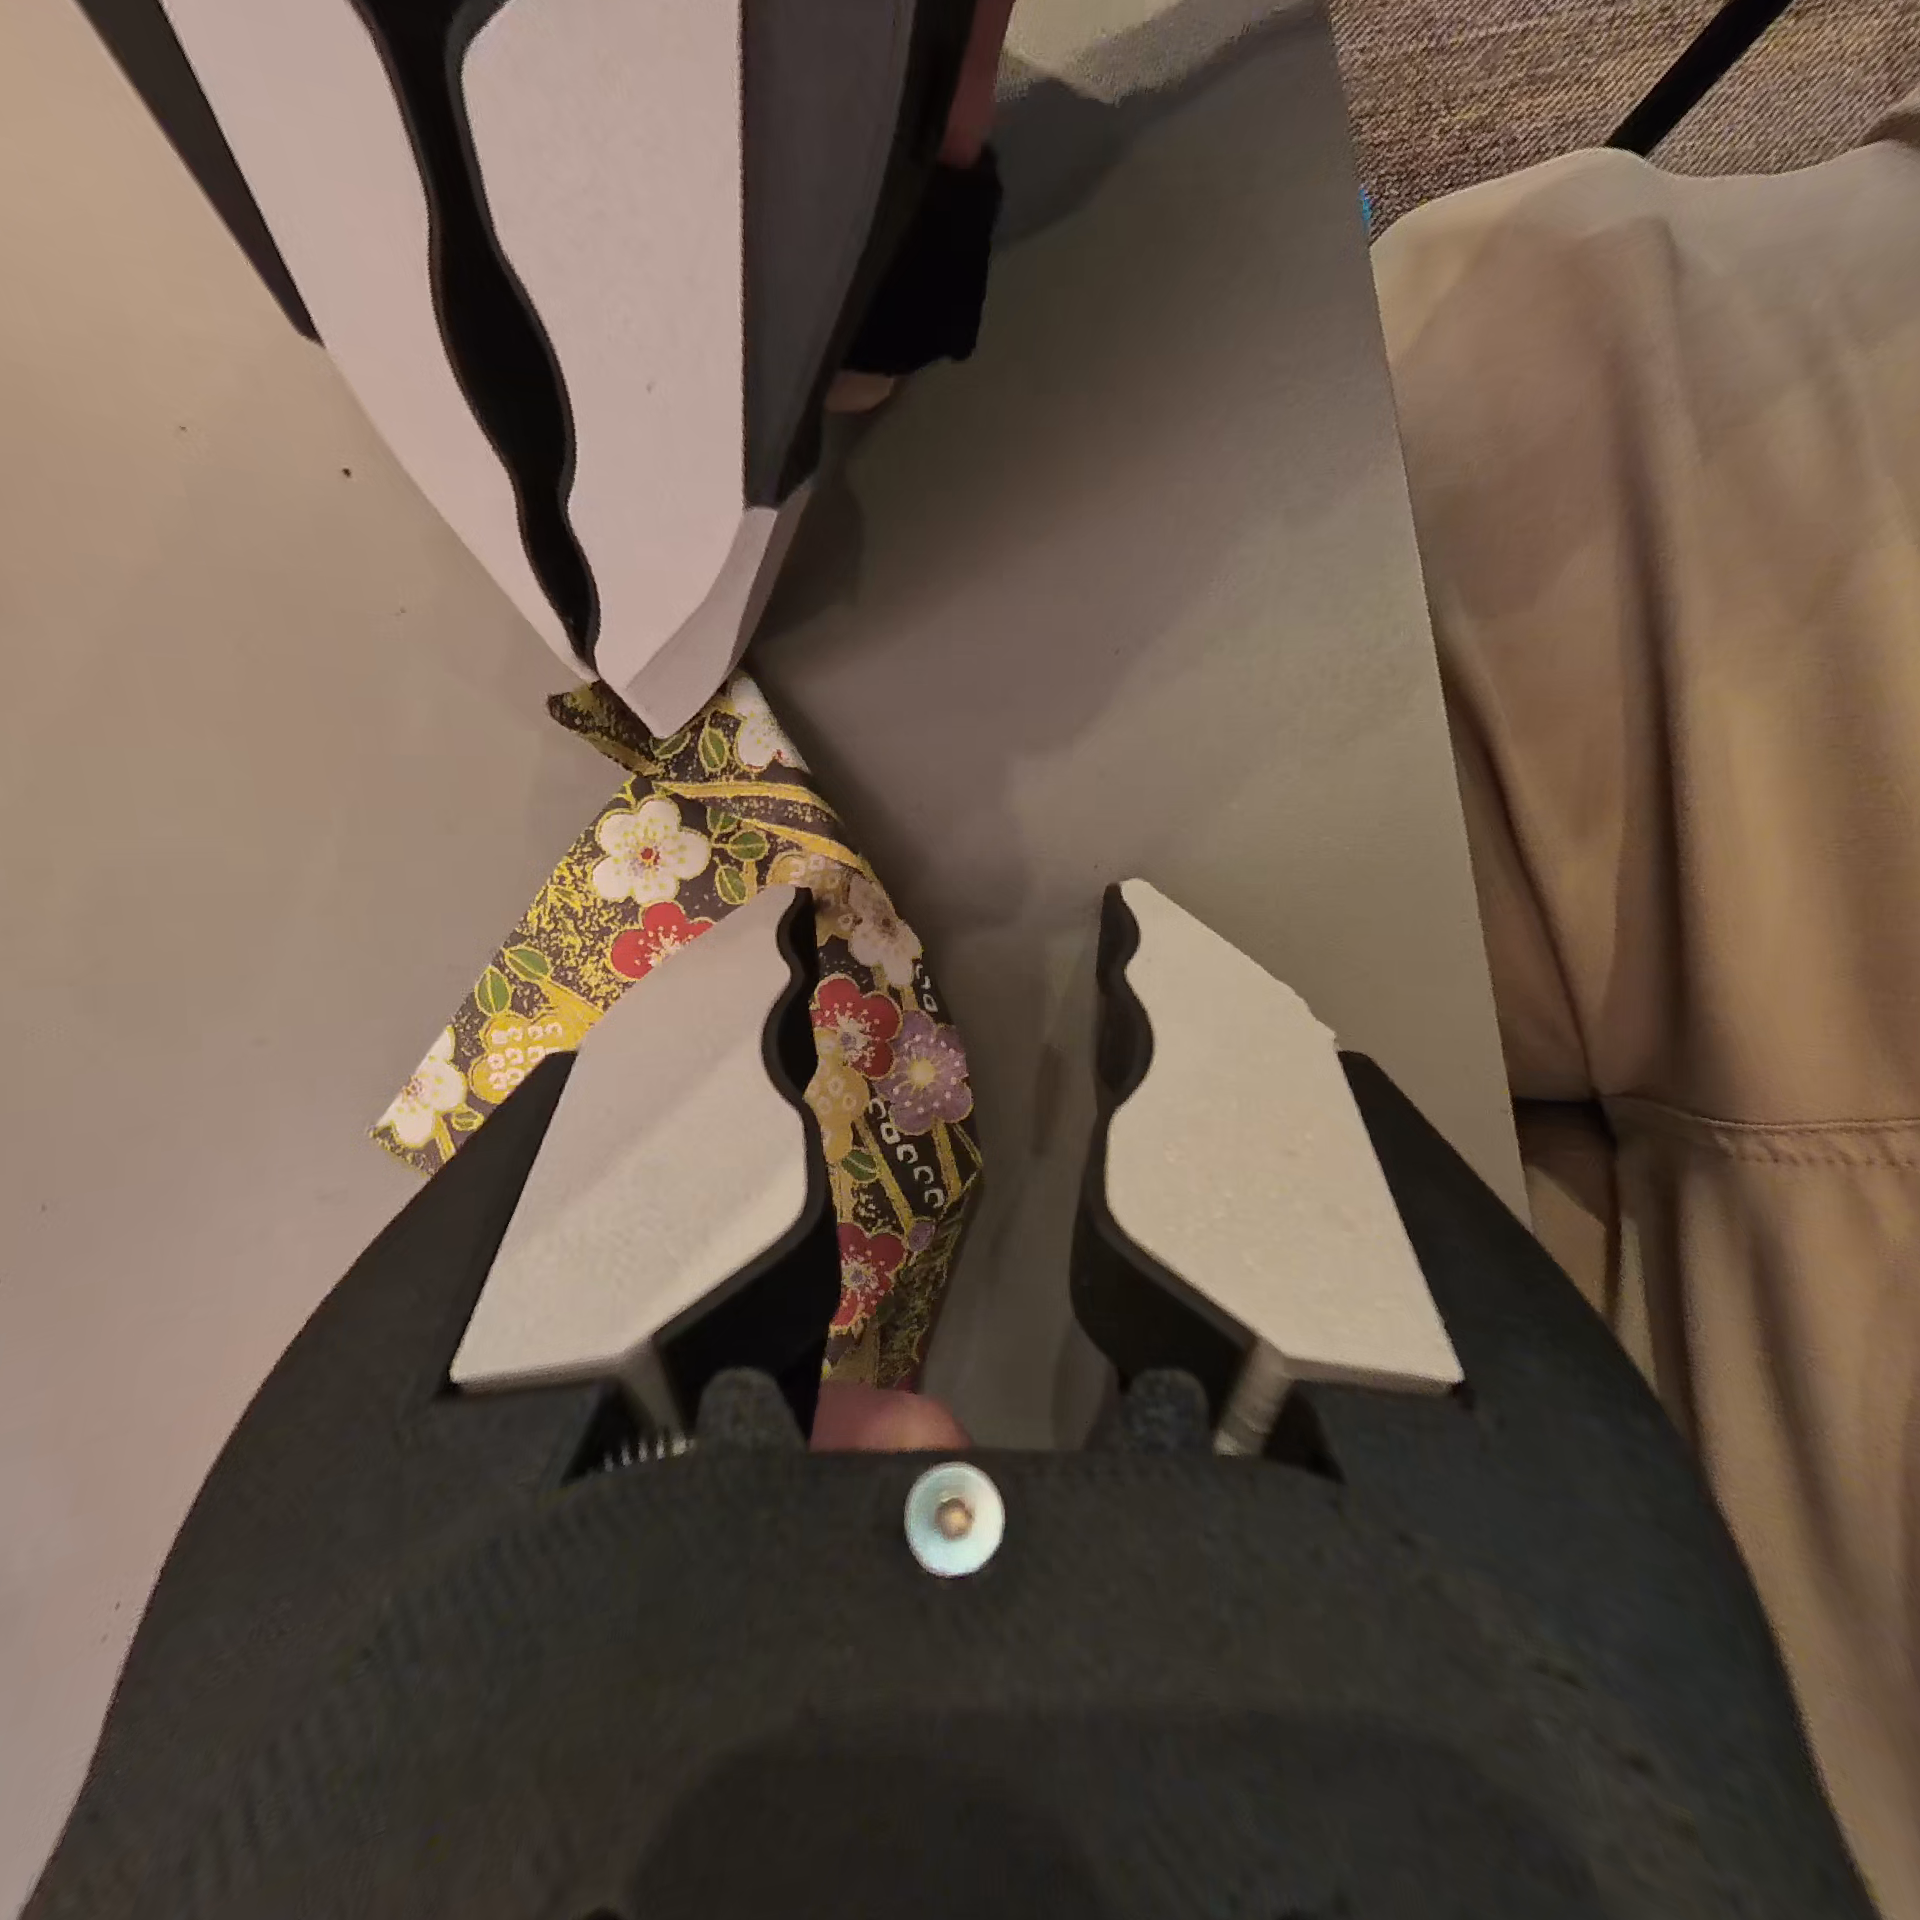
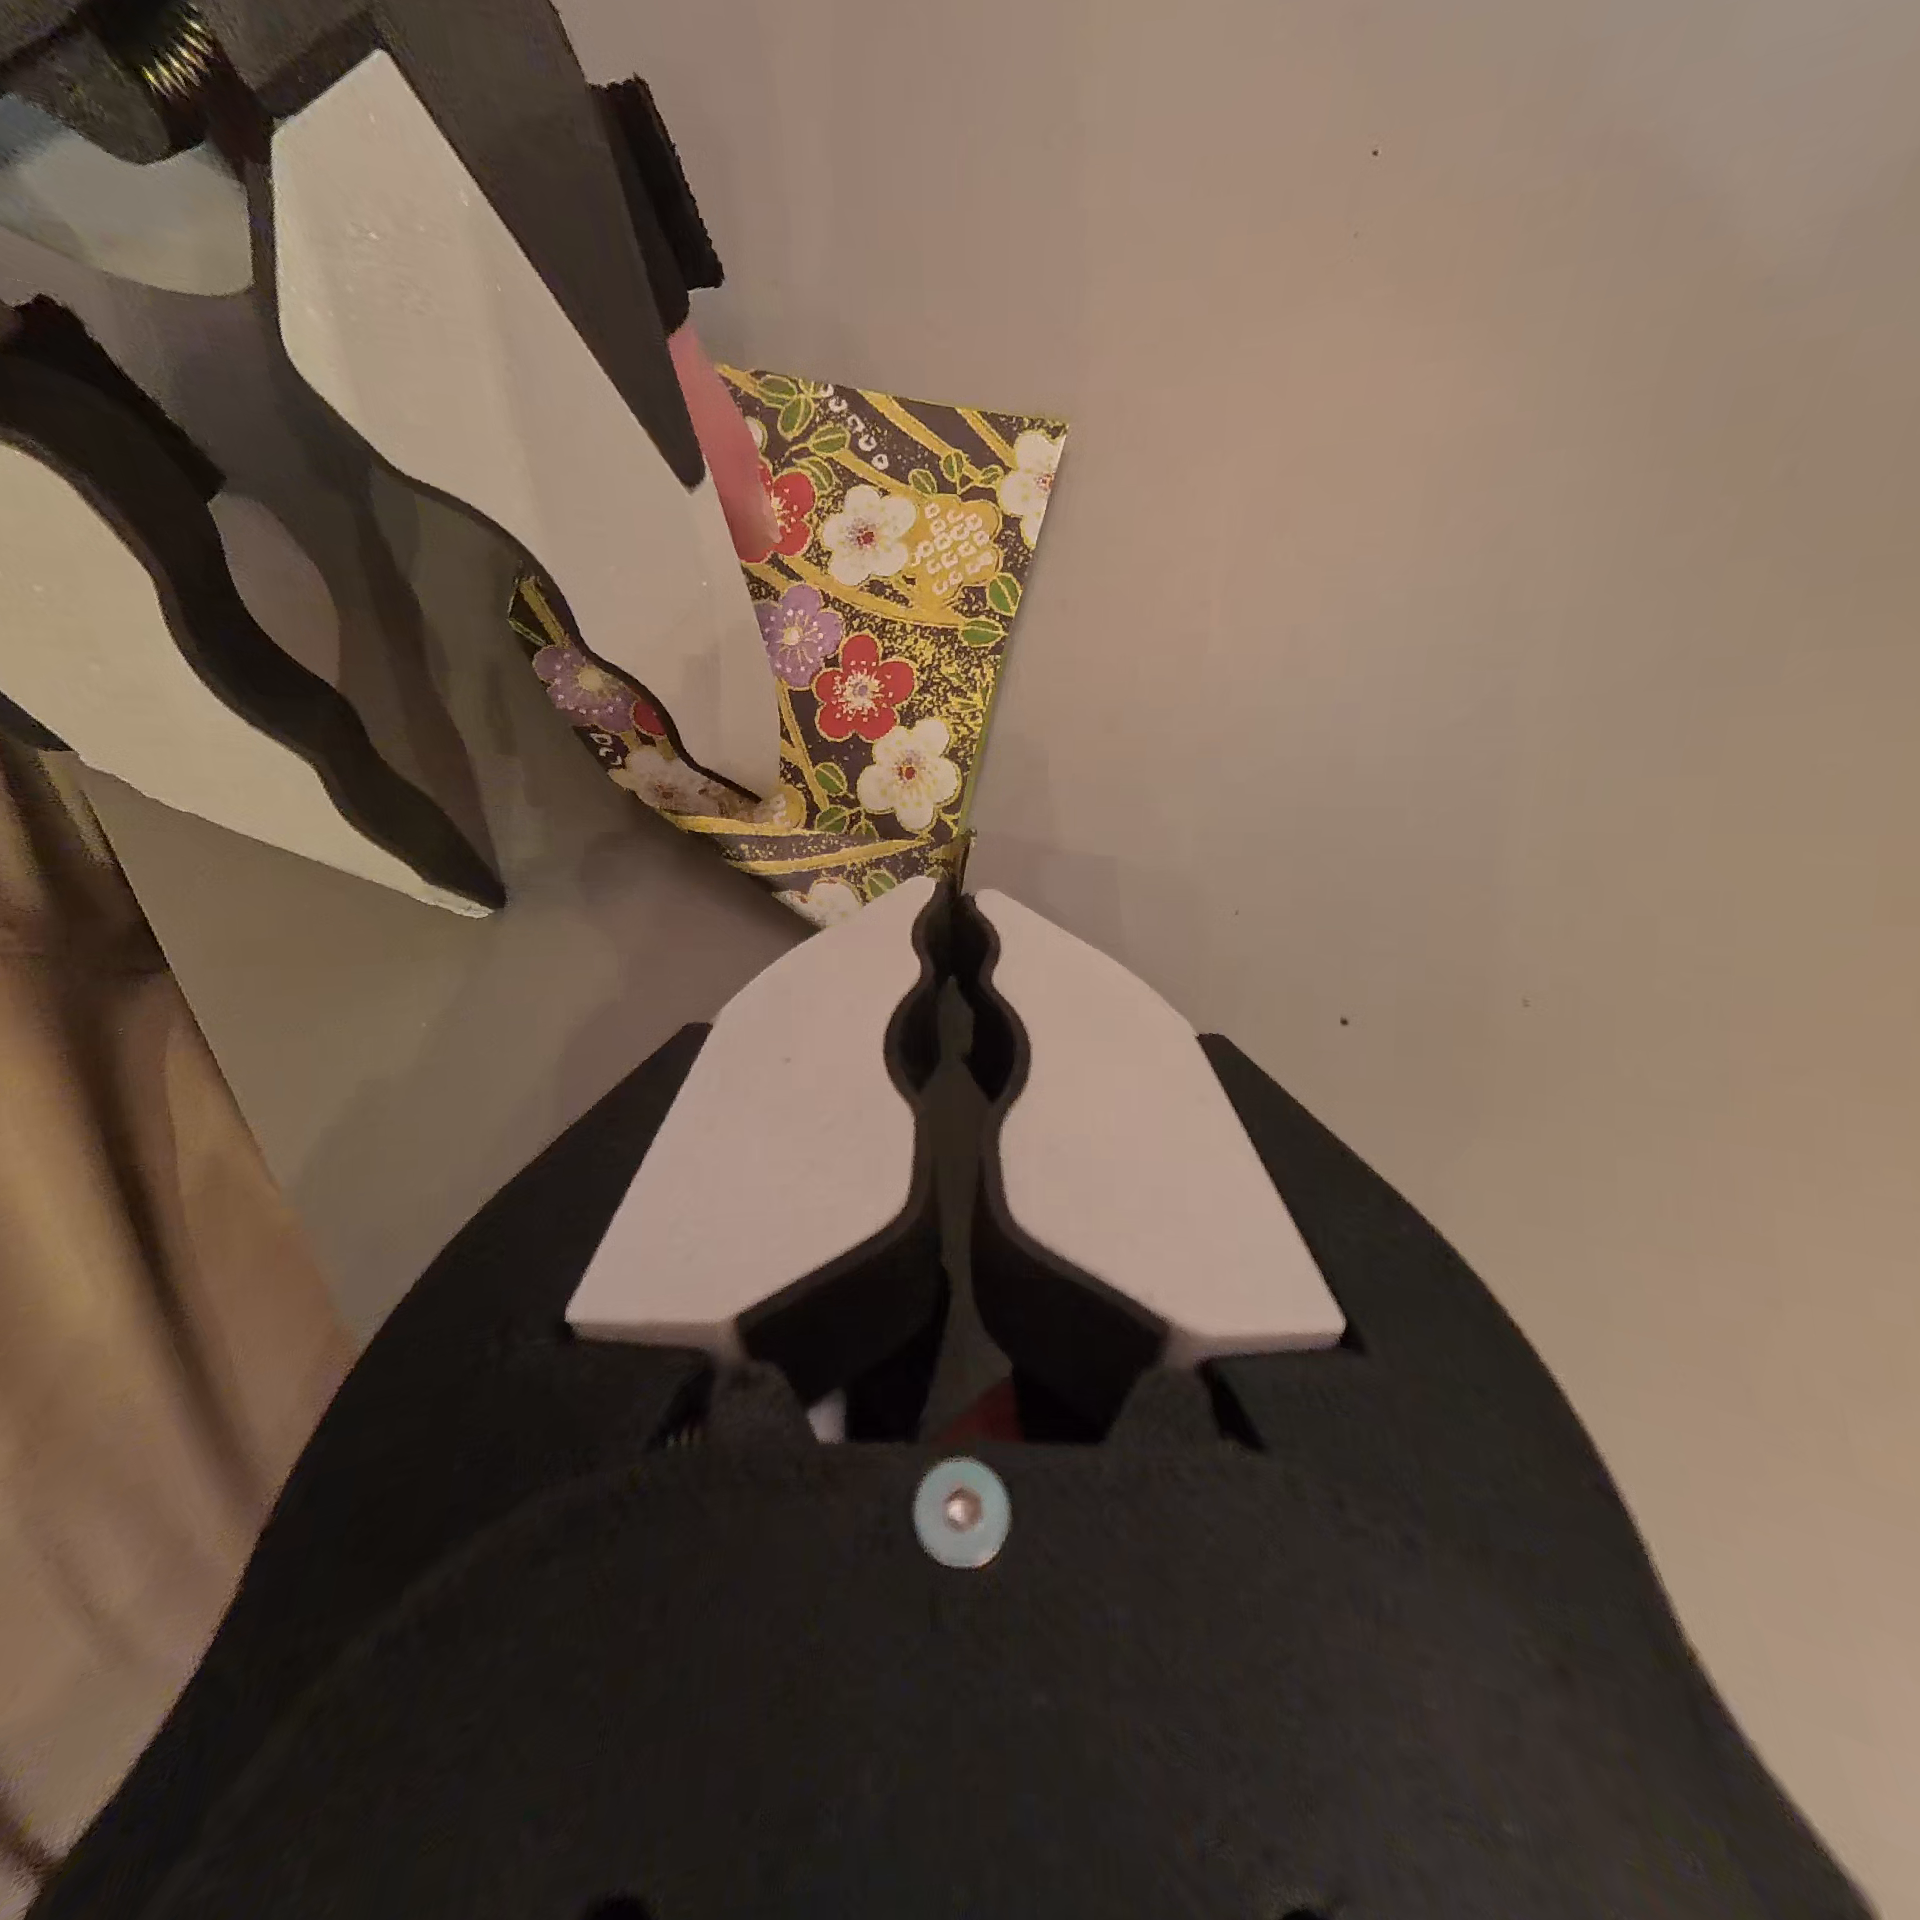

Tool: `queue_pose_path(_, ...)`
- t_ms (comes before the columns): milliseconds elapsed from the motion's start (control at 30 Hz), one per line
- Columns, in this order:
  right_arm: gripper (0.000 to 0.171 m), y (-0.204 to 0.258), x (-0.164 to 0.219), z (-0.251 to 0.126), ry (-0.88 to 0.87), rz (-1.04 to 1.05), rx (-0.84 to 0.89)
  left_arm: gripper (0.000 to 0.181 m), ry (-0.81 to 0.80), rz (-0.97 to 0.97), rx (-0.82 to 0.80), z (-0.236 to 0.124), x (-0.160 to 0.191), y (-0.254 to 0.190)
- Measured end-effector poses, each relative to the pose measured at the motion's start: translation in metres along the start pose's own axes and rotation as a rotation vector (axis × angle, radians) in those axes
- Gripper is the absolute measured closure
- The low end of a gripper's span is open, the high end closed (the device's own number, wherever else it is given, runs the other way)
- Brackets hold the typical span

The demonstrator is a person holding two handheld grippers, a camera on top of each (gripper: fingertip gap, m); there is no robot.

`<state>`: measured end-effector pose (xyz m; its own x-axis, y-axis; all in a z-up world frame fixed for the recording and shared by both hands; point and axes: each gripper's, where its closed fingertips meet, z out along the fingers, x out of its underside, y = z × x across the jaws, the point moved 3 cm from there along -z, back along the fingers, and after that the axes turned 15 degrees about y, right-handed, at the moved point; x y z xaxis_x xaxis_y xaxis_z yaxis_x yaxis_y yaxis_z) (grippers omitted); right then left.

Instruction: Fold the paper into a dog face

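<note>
Paper (image 2: 894, 623) with a dark floral print of red, white and purple blossoms and gold lines lies folded on the pale table (image 2: 1455, 520), and everything here is placed from it. At its near corner, in the right wrist view, the right gripper (image 2: 956, 896) has its white fingers pressed together on the paper's tip, a thin edge of sheet showing in the slit between them. On the paper's far side the left gripper (image 1: 951, 894) stands with its jaws wide apart; one finger rests over the printed sheet, the other is off it above bare table, and nothing is held. A beige sleeve (image 1: 1662, 727) sits beyond the table's edge, away from the paper.

As a judgement: the sheet is very light, thin and limp. It will bend and flutter when lifted by one corner, creases permanently, and could tear or crumple under a hard pinch. Its coated print may slide on the smooth tabletop. Corners and folded edges look like the best holds, with the open gripper pressing the body flat.
</note>
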<state>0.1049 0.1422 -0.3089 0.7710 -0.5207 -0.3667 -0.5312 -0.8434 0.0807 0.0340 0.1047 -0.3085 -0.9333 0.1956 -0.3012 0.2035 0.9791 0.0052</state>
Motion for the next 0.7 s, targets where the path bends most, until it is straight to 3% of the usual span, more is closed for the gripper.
queue_pose_path(233,0.171,0.0,-0.002,0.001,0.044,-0.044,0.013,0.131,-0.01,0.006,-0.039,-0.002,0.0,0.002)
queue_pose_path(333,0.171,0.0,-0.002,0.001,0.051,-0.056,0.016,0.131,-0.086,0.022,-0.071,-0.009,-0.01,0.002)
queue_pose_path(400,0.171,0.0,-0.003,0.001,0.051,-0.053,0.01,0.128,-0.031,0.05,-0.096,-0.004,-0.009,0.003)
queue_pose_path(700,0.171,-0.001,0.0,-0.001,0.037,-0.007,-0.004,0.126,-0.018,-0.03,-0.009,0.002,-0.006,0.004)
